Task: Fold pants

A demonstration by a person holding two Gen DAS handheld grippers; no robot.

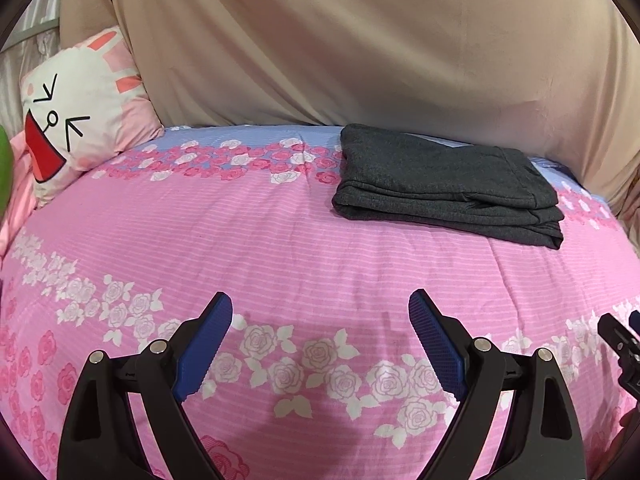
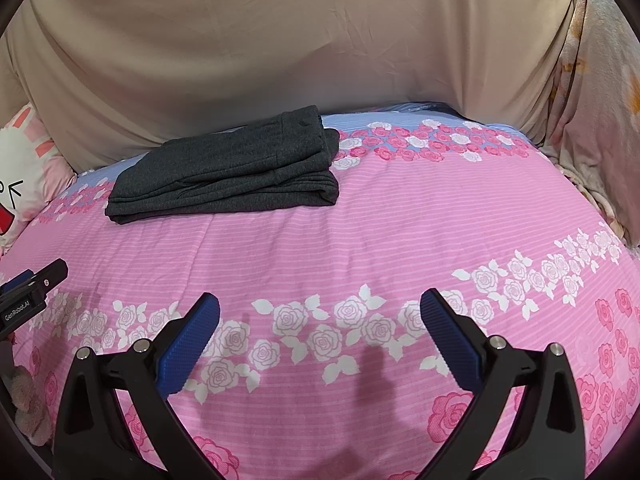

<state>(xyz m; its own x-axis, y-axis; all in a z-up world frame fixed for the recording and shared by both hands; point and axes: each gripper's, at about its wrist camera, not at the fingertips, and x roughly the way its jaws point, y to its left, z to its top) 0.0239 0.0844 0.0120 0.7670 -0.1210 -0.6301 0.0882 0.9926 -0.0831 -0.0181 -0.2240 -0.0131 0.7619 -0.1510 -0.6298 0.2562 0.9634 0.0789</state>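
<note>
I am looking low and forward over the pink bedspread point(image 1: 280, 232) from both wrist cameras, set side by side and facing the beige drape point(image 1: 360, 40); both are sharing the folded pants point(image 1: 448, 188), at 1 o'clock left, 11 o'clock right.

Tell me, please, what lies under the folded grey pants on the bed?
The folded grey pants rest on the pink floral bedspread, overlapping its blue band near the beige sheet. The bedspread directly beneath them is covered, so nothing else can be confirmed there.

Pink floral bed point(image 1: 280, 240) bears folded pants point(image 1: 448, 184), pillow point(image 1: 76, 120).
</note>
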